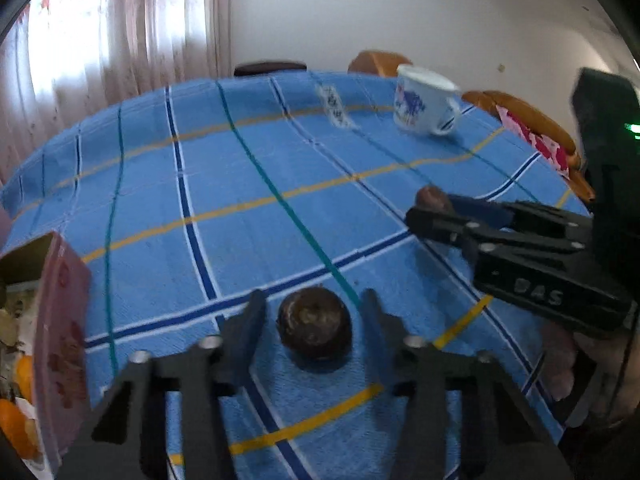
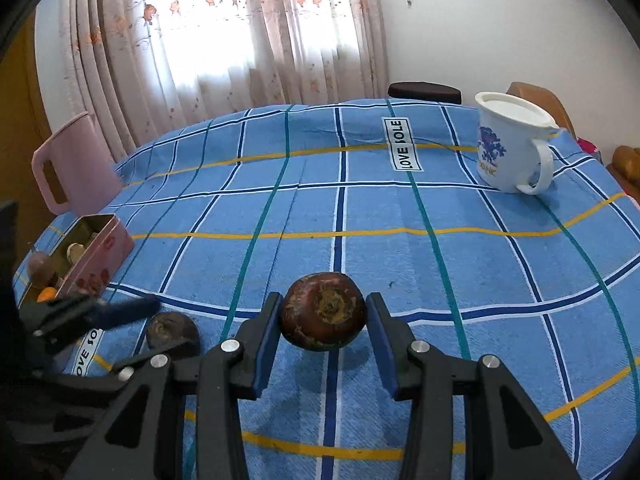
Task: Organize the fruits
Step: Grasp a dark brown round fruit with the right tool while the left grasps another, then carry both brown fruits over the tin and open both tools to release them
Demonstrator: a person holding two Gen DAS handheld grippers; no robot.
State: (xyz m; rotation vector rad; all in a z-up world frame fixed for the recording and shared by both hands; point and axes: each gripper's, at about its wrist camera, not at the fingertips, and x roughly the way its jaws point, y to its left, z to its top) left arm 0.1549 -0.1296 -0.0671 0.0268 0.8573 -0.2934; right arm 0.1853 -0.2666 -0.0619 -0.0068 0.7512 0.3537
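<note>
A dark brown round fruit [image 1: 315, 323] lies on the blue checked cloth between the fingers of my left gripper [image 1: 314, 307], which is open around it with gaps on both sides. This fruit also shows in the right wrist view [image 2: 172, 331]. My right gripper [image 2: 323, 312] is shut on a second brown fruit [image 2: 323, 311] and holds it a little above the cloth; it also shows in the left wrist view [image 1: 430, 197]. A pink tin box [image 2: 102, 258] at the left holds several fruits, some orange.
A white mug [image 2: 510, 146] with a blue print stands at the far right of the table. A pink container [image 2: 70, 164] stands at the far left edge. Wooden chair backs [image 1: 524, 114] rise behind the table's right side. A curtain hangs behind.
</note>
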